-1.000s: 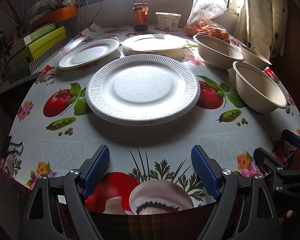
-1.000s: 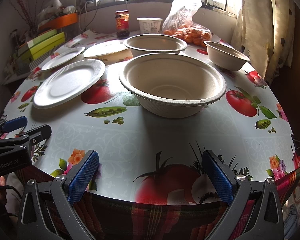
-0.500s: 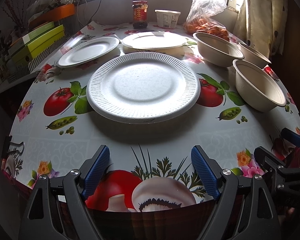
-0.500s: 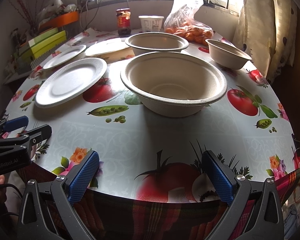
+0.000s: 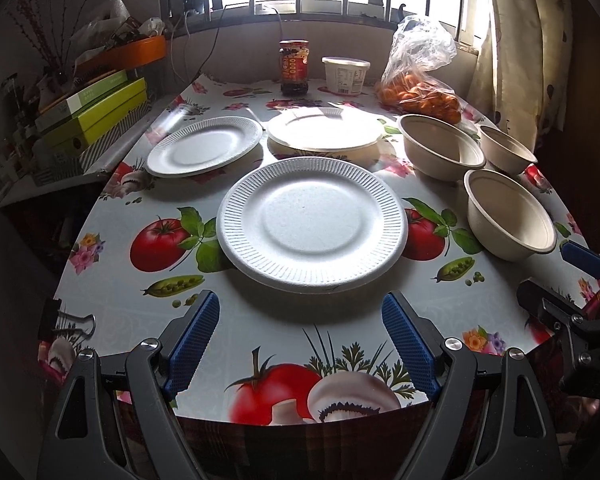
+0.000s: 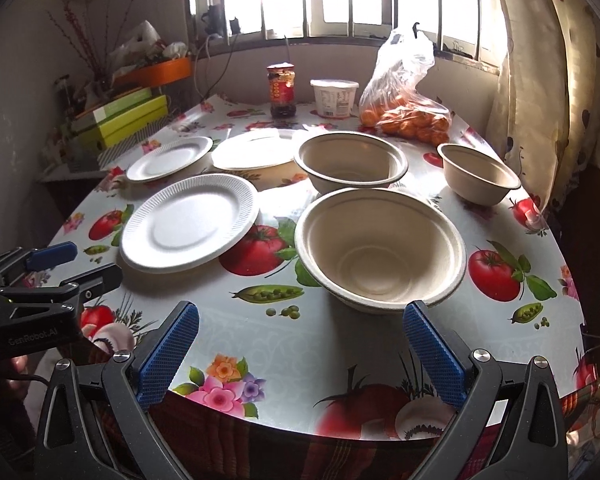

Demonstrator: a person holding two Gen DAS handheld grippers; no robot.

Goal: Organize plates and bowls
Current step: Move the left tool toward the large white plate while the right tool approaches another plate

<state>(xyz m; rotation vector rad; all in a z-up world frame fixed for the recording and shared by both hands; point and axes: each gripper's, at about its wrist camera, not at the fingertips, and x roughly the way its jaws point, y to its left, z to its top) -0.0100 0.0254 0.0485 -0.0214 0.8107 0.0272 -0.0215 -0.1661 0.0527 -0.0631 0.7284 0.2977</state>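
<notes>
Three white paper plates lie on the fruit-print table: the nearest plate [image 5: 312, 224] [image 6: 190, 227] straight ahead of my left gripper [image 5: 300, 344], a second plate [image 5: 204, 146] [image 6: 170, 159] at the back left, a third plate [image 5: 326, 128] [image 6: 254, 151] behind. Three beige bowls stand to the right: the nearest bowl [image 5: 510, 216] [image 6: 380, 248] just beyond my right gripper [image 6: 300, 350], a middle bowl [image 5: 440, 146] [image 6: 350, 162], a far bowl [image 5: 508, 150] [image 6: 478, 174]. Both grippers hover open above the table's near edge, holding nothing.
At the table's far end stand a dark sauce jar [image 5: 294, 67], a white tub [image 5: 345, 75] and a plastic bag of oranges [image 5: 420, 80]. Green boxes [image 5: 96, 114] are stacked on a shelf at the left. A curtain [image 6: 540, 60] hangs at the right.
Both grippers have risen and tilted, so the plates and bowls sit lower and smaller in view and more of the window shows. Nothing on the table moved.
</notes>
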